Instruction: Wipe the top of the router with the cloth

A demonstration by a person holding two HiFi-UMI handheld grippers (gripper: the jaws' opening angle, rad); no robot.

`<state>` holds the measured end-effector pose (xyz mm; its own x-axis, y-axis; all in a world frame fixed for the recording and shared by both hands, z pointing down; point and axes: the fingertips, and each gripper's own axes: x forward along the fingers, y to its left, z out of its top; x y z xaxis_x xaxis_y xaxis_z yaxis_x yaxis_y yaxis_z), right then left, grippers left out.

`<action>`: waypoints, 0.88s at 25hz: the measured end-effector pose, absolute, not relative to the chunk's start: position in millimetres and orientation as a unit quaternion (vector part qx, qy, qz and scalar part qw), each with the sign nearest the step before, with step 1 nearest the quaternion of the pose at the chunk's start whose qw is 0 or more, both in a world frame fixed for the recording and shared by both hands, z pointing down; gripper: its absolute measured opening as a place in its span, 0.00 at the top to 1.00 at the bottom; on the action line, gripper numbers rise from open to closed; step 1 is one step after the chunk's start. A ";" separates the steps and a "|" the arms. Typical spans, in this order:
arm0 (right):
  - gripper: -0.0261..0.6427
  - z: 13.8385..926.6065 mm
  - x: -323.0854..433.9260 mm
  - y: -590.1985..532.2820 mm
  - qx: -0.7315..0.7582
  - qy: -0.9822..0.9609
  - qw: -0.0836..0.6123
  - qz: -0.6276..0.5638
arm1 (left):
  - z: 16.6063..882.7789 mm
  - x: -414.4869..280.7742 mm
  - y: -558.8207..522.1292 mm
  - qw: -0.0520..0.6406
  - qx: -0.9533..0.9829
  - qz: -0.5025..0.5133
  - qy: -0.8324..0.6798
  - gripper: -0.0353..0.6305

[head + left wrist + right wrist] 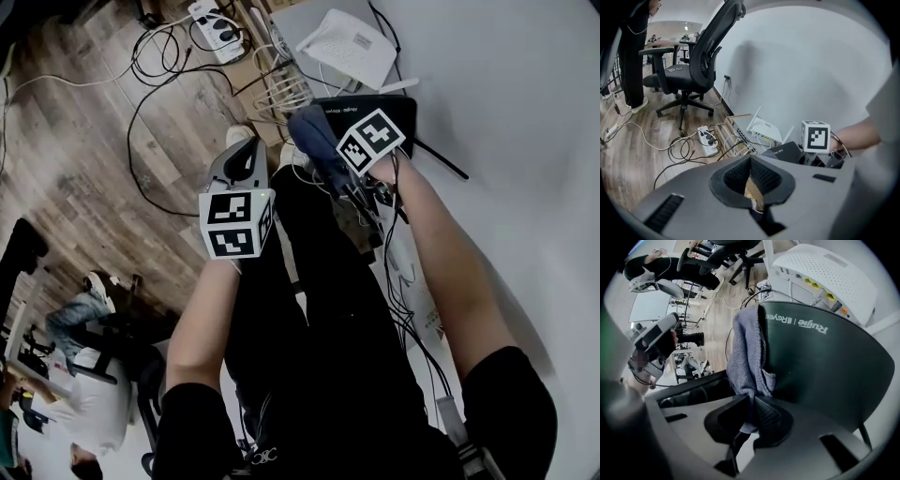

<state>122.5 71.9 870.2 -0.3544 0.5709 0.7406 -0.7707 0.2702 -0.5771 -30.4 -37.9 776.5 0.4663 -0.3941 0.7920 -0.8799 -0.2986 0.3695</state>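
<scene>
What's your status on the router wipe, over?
Right gripper shut on cloth. Cloth lies at black router left edge. Left gripper shut, empty, off to the side. Nothing blocking the top; white router behind.

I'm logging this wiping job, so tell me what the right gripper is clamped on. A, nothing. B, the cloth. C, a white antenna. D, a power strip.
B: the right gripper has its jaws closed on the cloth, which hangs against the black router.
</scene>
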 end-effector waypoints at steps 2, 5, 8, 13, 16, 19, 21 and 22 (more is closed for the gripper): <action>0.93 871.4 128.4 73.3 0.085 -0.565 0.582 0.578 | 774.7 -27.7 -38.7 0.412 0.753 0.293 -0.422 0.94; 0.93 873.9 142.1 74.1 0.085 -0.563 0.609 0.552 | 772.2 -23.3 -38.1 0.409 0.758 0.292 -0.416 0.94; 0.93 876.8 162.2 74.6 0.087 -0.552 0.635 0.534 | 771.6 -20.9 -37.4 0.408 0.760 0.292 -0.413 0.94; 0.93 880.1 193.6 76.0 0.082 -0.527 0.671 0.515 | 772.0 -21.5 -37.3 0.411 0.759 0.290 -0.414 0.94; 0.93 882.2 213.4 75.9 0.080 -0.512 0.692 0.503 | 771.3 -19.2 -37.2 0.412 0.759 0.288 -0.413 0.94; 0.93 882.9 229.3 76.9 0.083 -0.496 0.703 0.503 | 771.3 -18.8 -35.5 0.413 0.760 0.289 -0.411 0.94; 0.93 883.3 239.9 77.7 0.081 -0.486 0.716 0.494 | 771.6 -19.2 -34.1 0.413 0.760 0.289 -0.411 0.94; 0.93 883.7 246.8 77.7 0.078 -0.481 0.728 0.482 | 771.7 -19.5 -33.9 0.413 0.760 0.289 -0.411 0.94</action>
<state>246.8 77.7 883.7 0.0713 0.6269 0.7758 -0.7772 0.5224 -0.3508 -19.5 -33.9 771.7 0.4951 -0.3854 0.7787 -0.8631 -0.3208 0.3900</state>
